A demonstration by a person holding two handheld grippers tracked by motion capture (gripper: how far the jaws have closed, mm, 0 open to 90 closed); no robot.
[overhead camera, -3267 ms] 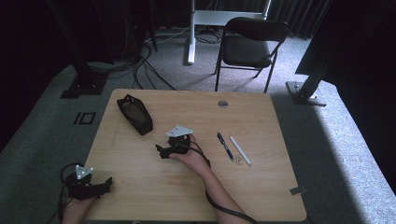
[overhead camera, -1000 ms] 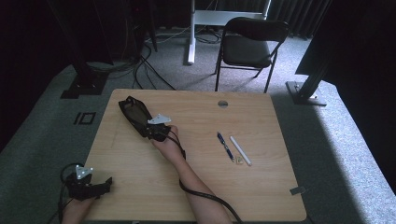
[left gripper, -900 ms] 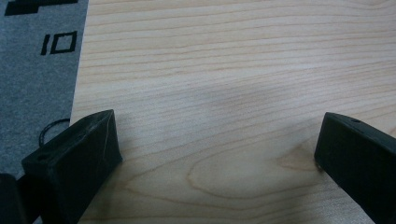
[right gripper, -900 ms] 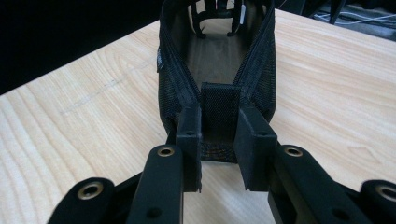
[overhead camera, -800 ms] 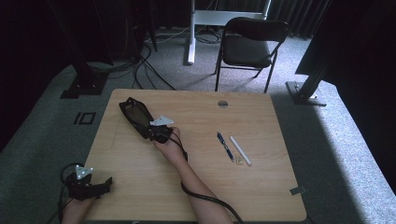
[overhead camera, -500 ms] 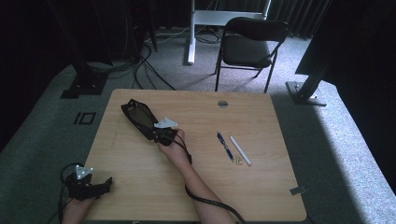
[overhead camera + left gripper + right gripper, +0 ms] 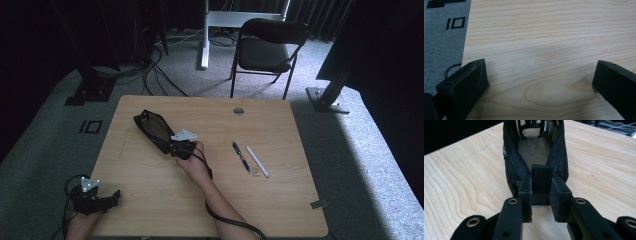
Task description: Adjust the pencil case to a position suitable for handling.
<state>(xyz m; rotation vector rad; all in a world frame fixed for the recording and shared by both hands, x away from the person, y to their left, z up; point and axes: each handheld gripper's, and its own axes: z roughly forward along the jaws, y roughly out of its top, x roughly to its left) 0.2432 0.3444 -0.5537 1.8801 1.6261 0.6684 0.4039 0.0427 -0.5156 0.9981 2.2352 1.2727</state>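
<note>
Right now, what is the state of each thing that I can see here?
Black mesh pouch: open, lying flat, end tab gripped.
Right gripper: shut on the pouch's tab.
Left gripper: open, holding nothing.
Blue pen: lying flat, untouched.
White pen: lying flat beside it.

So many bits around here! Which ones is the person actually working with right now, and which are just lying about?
In use:
right gripper, jaws closed on the end tab of the black mesh pouch

Lying about:
left gripper, open, idle at the table's near edge
blue pen
white pen
chair
</note>
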